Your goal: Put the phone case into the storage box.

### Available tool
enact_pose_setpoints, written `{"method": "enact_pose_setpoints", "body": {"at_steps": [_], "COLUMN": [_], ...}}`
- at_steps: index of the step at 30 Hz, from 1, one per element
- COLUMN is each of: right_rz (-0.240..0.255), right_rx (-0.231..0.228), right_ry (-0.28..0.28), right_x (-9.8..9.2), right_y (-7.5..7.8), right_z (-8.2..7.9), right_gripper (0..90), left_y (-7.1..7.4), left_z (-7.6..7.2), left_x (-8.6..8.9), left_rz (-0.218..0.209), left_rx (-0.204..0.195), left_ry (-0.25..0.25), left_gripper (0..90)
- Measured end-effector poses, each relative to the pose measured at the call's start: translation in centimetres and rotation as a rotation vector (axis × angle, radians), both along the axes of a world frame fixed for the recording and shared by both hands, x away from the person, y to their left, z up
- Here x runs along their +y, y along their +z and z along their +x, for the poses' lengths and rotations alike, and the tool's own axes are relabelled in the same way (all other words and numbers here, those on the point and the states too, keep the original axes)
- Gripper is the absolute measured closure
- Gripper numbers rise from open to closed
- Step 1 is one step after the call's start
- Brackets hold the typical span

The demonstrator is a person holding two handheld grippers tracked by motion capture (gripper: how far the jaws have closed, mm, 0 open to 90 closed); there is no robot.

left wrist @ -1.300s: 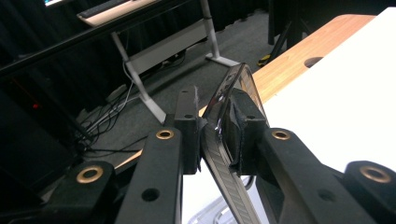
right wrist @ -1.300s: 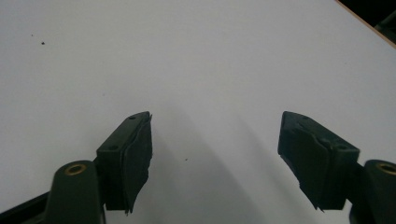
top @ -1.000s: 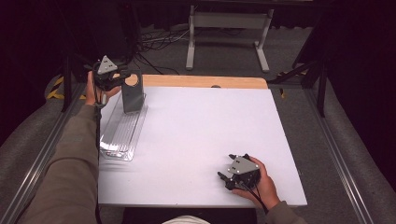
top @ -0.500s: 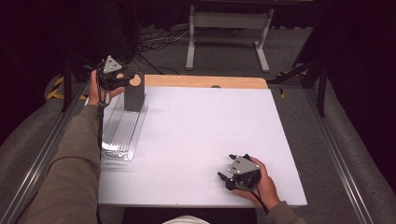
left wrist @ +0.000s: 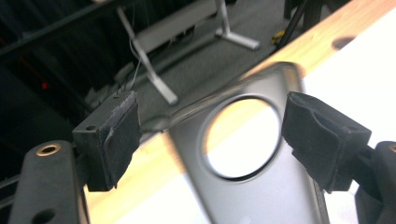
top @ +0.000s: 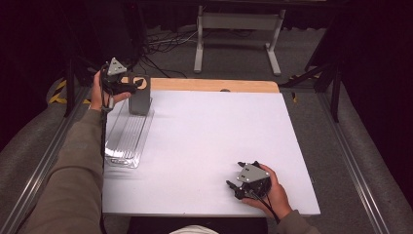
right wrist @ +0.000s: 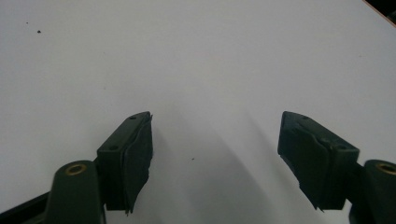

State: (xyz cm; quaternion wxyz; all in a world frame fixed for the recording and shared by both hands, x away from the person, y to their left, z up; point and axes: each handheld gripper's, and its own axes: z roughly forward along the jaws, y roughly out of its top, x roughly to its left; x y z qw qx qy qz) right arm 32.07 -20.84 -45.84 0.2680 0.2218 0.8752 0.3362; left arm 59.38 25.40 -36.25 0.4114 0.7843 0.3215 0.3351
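A grey metal plate (top: 140, 95) with a round hole near its top stands upright at the far end of a clear plastic tray (top: 125, 139) on the left side of the white table (top: 209, 131). My left gripper (top: 127, 87) reaches around the plate's top from the left. In the left gripper view the plate (left wrist: 261, 196) sits between the jaws of this gripper (left wrist: 210, 135), which have just been opening, and the left pad stands clear of it. Near the front right my right gripper (top: 234, 186) rests on the table, its jaws (right wrist: 215, 144) open over bare white surface.
A wooden strip (top: 214, 85) runs along the table's far edge. Beyond it on the floor are a metal stand (top: 234, 29) and cables (top: 160, 41). Metal rails (top: 350, 161) flank the table on both sides.
The left gripper's jaws have spread apart off the metal plate, which went from a slight tilt to standing upright on the tray. The right gripper has stayed put.
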Motion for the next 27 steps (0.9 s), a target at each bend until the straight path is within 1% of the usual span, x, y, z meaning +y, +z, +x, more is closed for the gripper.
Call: {"method": "enact_pose_setpoints", "body": {"at_steps": [1, 2, 3, 4, 6, 8, 11, 15, 16, 18, 19, 21, 23, 24, 25, 27], "right_rz": [0.001, 0.002, 0.001, 0.001, -0.001, 0.002, 0.004, 0.019, 0.024, 0.035, 0.040, 0.047, 0.051, 0.057, 0.057, 0.065], "right_rx": [0.001, 0.003, 0.002, 0.000, 0.000, 0.001, -0.008, -0.019, -0.025, -0.034, -0.040, -0.047, -0.058, -0.067, -0.067, -0.076], "right_ry": [0.000, -0.003, -0.002, 0.000, 0.002, 0.001, 0.001, -0.004, -0.003, -0.004, -0.004, -0.004, -0.005, -0.003, -0.003, -0.006], "right_x": [0.0, 0.0, 0.0, 0.0, 0.1, 0.1, 0.1, 0.0, -0.1, -0.2, -0.2, -0.2, -0.2, -0.3, -0.3, -0.4], "right_y": [0.0, 0.0, 0.0, 0.0, 0.0, 0.1, 0.2, 0.4, 0.5, 0.8, 0.9, 1.0, 1.2, 1.4, 1.4, 1.6], "right_z": [0.0, 0.0, 0.0, 0.0, 0.0, -0.1, -0.1, -0.1, -0.1, -0.1, -0.1, -0.1, -0.2, -0.2, -0.2, -0.2], "right_gripper": [27.1, 27.1, 27.1, 27.2, 27.2, 27.2, 27.2, 27.2, 27.2, 27.2, 27.2, 27.1, 27.0, 27.0, 27.0, 27.0], "left_y": [-0.3, -0.6, -0.8, -0.9, -1.1, -1.1, -0.9, -0.5, -0.3, -0.1, 0.1, 0.3, 0.6, 0.7, 0.7, 0.8], "left_z": [0.0, 0.0, -0.1, -0.1, -0.3, -0.7, -1.4, -2.8, -3.4, -4.2, -4.5, -5.3, -6.2, -7.0, -7.0, -7.8], "left_x": [0.1, 0.2, 0.2, 0.4, 0.6, 0.9, 1.2, 1.4, 1.4, 1.3, 1.3, 1.3, 1.2, 1.1, 1.1, 1.0], "left_rz": [0.024, 0.025, 0.016, 0.015, 0.001, -0.039, -0.069, -0.117, -0.125, -0.142, -0.142, -0.164, -0.181, -0.189, -0.189, -0.200], "left_rx": [0.002, 0.007, 0.016, 0.016, 0.017, 0.011, -0.005, -0.030, -0.042, -0.051, -0.054, -0.066, -0.077, -0.084, -0.084, -0.094], "left_ry": [0.000, 0.003, 0.003, 0.005, 0.012, 0.013, 0.005, -0.014, -0.017, -0.027, -0.030, -0.033, -0.047, -0.059, -0.059, -0.067], "left_gripper": [21.1, 20.7, 19.8, 19.5, 18.7, 17.0, 15.3, 12.9, 12.1, 11.4, 11.2, 10.3, 10.3, 10.2, 10.0, 10.0]}}
